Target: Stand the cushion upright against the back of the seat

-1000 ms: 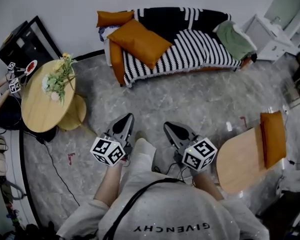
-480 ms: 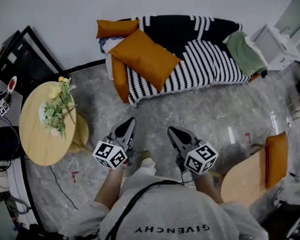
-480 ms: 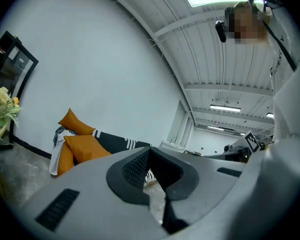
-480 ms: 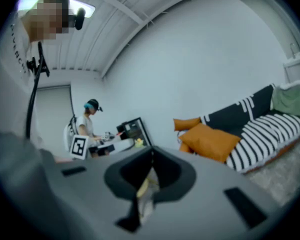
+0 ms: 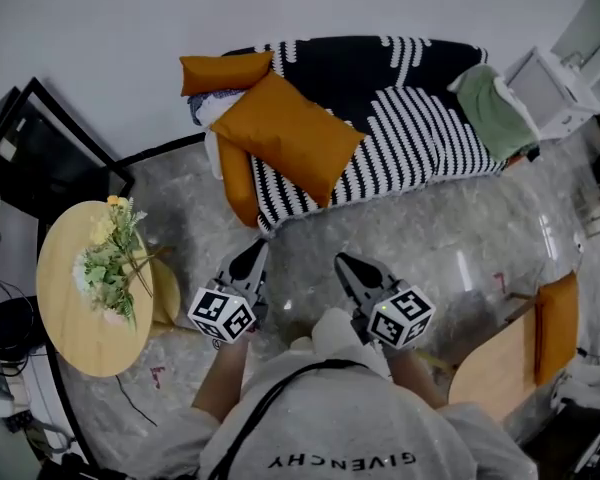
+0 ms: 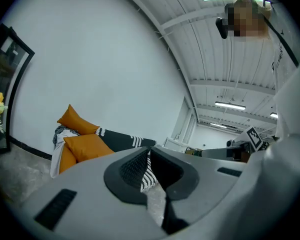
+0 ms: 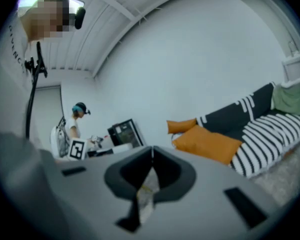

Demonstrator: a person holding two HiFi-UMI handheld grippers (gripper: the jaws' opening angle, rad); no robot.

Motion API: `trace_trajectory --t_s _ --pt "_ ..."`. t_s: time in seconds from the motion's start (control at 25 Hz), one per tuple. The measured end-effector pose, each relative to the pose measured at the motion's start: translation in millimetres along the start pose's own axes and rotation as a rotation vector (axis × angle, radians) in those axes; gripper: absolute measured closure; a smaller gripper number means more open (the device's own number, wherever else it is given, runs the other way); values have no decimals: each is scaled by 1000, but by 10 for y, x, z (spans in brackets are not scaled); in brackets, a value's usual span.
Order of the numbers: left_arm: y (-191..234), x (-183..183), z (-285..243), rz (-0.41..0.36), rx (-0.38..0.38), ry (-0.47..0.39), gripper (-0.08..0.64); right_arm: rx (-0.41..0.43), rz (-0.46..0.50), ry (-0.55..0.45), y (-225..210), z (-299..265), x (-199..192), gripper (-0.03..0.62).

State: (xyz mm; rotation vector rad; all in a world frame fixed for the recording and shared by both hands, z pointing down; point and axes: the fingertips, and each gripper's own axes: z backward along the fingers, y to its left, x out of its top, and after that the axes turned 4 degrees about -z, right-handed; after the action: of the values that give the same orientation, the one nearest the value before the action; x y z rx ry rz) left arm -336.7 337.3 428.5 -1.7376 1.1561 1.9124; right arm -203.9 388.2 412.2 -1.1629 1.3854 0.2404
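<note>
A large orange cushion (image 5: 290, 135) lies flat and tilted on the left part of a sofa (image 5: 420, 118) covered by a black-and-white striped throw; it also shows in both gripper views (image 6: 87, 146) (image 7: 207, 144). A smaller orange cushion (image 5: 225, 71) leans at the sofa's left end by the wall. My left gripper (image 5: 252, 258) and right gripper (image 5: 346, 265) are both shut and empty. They are held side by side above the floor, well short of the sofa, pointing toward it.
A round wooden table (image 5: 80, 298) with a vase of flowers (image 5: 115, 258) stands at the left, a dark framed panel (image 5: 40, 158) behind it. A wooden chair with an orange cushion (image 5: 555, 323) is at the right. A white cabinet (image 5: 555, 83) stands right of the sofa. Another person (image 7: 79, 121) works far left.
Both grippers and I have moved forward across the floor toward the sofa, which now lies closer; the side table and the chair have slid back toward me. Jaws stayed shut.
</note>
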Motion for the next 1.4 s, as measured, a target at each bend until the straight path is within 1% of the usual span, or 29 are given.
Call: trace_trajectory --t_s 0.16,0.4,0.6,0.84,1.04,1.24,1.32,1.4 --pt "283 -13 -143 21 50 3 535 4 -8 24 -186 -269 93 574" --pt "850 132 -424 27 154 -17 535 54 12 64 -532 -882 373 574" --pt "1241 279 -925 21 208 -24 534 94 45 106 -922 -1370 690 574" --pt "1704 323 -1512 24 282 -13 531 91 51 129 -1518 -1813 1009 573" --pt "2103 255 -1821 49 362 -7 477 100 62 172 -1934 -2165 1114 572" --pt "2679 17 -1933 119 491 39 392 99 62 236 -2248 -2617 1065 572" --pt "2945 -66 -1963 146 543 52 380 86 68 266 -2407 -2826 1041 572" --pt "3235 -144 -2017 173 589 56 371 70 97 301 -2591 -3070 1029 571"
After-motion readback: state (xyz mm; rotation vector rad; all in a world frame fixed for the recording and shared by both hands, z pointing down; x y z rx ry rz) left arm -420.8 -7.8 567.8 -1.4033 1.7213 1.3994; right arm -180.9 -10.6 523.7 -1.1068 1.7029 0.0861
